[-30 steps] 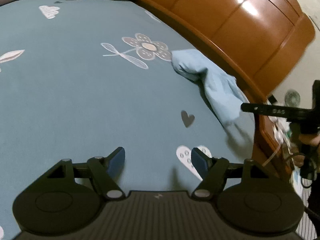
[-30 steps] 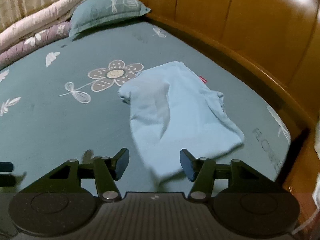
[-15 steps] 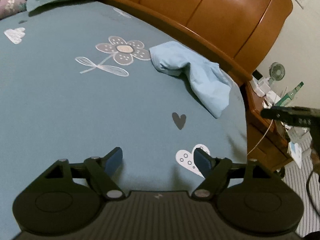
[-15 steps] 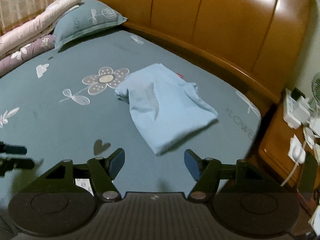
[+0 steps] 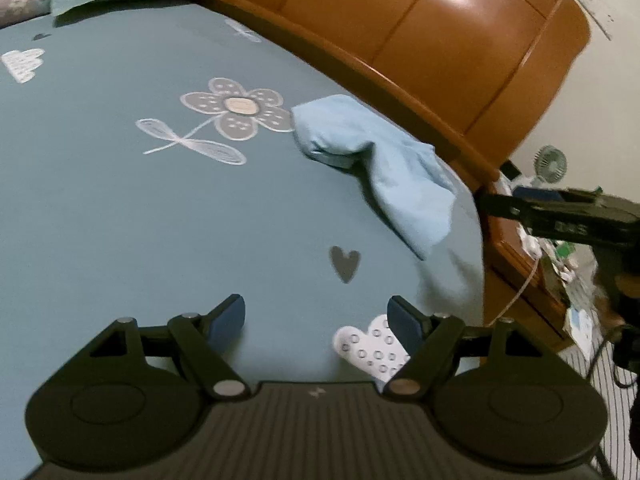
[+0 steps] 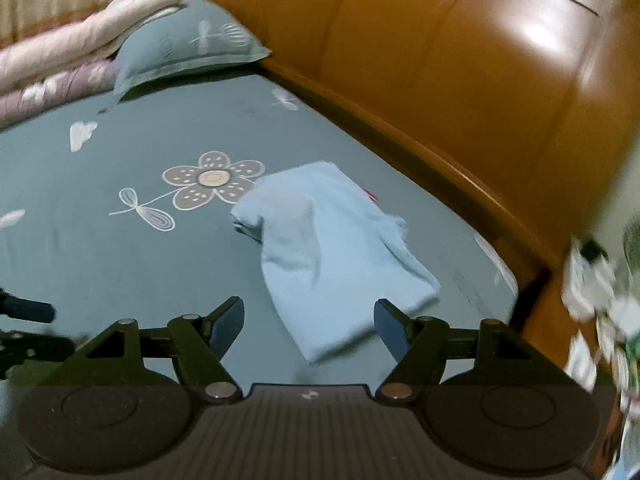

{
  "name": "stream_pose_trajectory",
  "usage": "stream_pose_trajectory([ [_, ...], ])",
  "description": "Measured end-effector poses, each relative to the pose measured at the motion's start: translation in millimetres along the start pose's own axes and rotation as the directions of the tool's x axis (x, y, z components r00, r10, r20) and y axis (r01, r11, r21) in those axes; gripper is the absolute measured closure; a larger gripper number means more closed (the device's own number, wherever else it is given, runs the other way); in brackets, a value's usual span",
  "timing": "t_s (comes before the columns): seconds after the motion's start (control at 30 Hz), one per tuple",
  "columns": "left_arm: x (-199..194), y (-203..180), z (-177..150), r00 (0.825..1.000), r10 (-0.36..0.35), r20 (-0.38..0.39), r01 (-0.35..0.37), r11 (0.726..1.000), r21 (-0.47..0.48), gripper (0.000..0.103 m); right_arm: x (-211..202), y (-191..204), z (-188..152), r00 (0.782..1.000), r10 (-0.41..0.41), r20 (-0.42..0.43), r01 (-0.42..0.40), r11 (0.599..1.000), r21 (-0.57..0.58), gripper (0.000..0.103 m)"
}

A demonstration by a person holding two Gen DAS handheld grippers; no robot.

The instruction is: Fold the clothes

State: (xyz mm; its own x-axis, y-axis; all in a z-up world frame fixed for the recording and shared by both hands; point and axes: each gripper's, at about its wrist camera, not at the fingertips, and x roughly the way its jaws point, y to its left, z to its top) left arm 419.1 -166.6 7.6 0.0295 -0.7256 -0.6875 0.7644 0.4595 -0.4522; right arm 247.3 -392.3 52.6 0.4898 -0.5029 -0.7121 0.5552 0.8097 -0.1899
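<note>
A light blue folded garment (image 5: 380,176) lies on the teal bed sheet (image 5: 120,208) close to the headboard, beside a printed flower. My left gripper (image 5: 316,312) hovers open over the sheet, short of the garment, with nothing between its fingers. In the right wrist view the garment (image 6: 336,248) lies just ahead of my right gripper (image 6: 310,316). Its jaws are opening, and the near end of the cloth shows in the gap but the pads do not touch it. The right gripper (image 5: 504,206) also shows from the side past the bed's right edge.
A curved wooden headboard (image 6: 460,80) runs behind the garment. A teal pillow (image 6: 184,44) and rolled quilts (image 6: 72,52) lie at the far left. Beyond the bed's right edge stands a wooden bedside table (image 5: 532,288) with a small fan (image 5: 550,162) and clutter.
The right gripper has drawn back and up from the garment, which now looks smaller and farther off, and its jaws stand wider. The left view has shifted slightly, showing more of the headboard.
</note>
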Motion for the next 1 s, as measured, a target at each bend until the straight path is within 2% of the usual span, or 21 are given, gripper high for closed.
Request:
stream_pose_trajectory([
  [0.27, 9, 21, 3, 0.996, 0.082, -0.016, -0.083, 0.995, -0.059, 0.025, 71, 36, 34, 0.999, -0.04, -0.011, 0.037, 0.975, -0.22, 0.016],
  [0.47, 31, 16, 22, 0.995, 0.098, -0.016, -0.098, 0.994, -0.057, 0.025, 123, 52, 49, 0.996, -0.073, -0.045, 0.053, 0.936, -0.347, 0.018],
  [0.5, 36, 13, 25, 0.995, 0.098, -0.016, -0.099, 0.994, -0.054, 0.025, 131, 54, 49, 0.995, -0.086, -0.046, 0.062, 0.922, -0.382, 0.022],
  [0.57, 45, 8, 31, 0.995, 0.099, -0.02, -0.1, 0.994, -0.047, 0.025, 145, 59, 48, 0.992, -0.116, -0.038, 0.087, 0.887, -0.453, 0.039],
  [0.7, 65, -4, 42, 0.995, 0.094, -0.033, -0.095, 0.994, -0.046, 0.025, 160, 72, 46, 0.99, -0.138, 0.027, 0.127, 0.798, -0.588, 0.04],
  [0.83, 82, -11, 50, 0.996, 0.078, -0.052, -0.08, 0.996, -0.046, 0.025, 178, 90, 38, 0.984, -0.157, 0.082, 0.166, 0.651, -0.741, 0.042],
  [0.87, 85, -13, 51, 0.995, 0.079, -0.054, -0.081, 0.996, -0.044, 0.025, 182, 93, 36, 0.984, -0.152, 0.094, 0.169, 0.618, -0.768, 0.057],
  [0.9, 89, -14, 53, 0.995, 0.081, -0.057, -0.083, 0.995, -0.046, 0.025, 185, 94, 35, 0.985, -0.146, 0.094, 0.164, 0.603, -0.781, 0.069],
  [0.93, 92, -14, 55, 0.995, 0.079, -0.06, -0.082, 0.995, -0.05, 0.025, 185, 91, 37, 0.988, -0.131, 0.083, 0.147, 0.621, -0.77, 0.089],
  [0.97, 95, -13, 57, 0.996, 0.072, -0.062, -0.075, 0.996, -0.053, 0.025, 183, 87, 39, 0.991, -0.113, 0.071, 0.128, 0.648, -0.751, 0.089],
  [1.0, 98, -13, 59, 0.996, 0.06, -0.062, -0.064, 0.996, -0.058, 0.025, 180, 78, 43, 0.995, -0.084, 0.058, 0.1, 0.697, -0.71, 0.089],
])
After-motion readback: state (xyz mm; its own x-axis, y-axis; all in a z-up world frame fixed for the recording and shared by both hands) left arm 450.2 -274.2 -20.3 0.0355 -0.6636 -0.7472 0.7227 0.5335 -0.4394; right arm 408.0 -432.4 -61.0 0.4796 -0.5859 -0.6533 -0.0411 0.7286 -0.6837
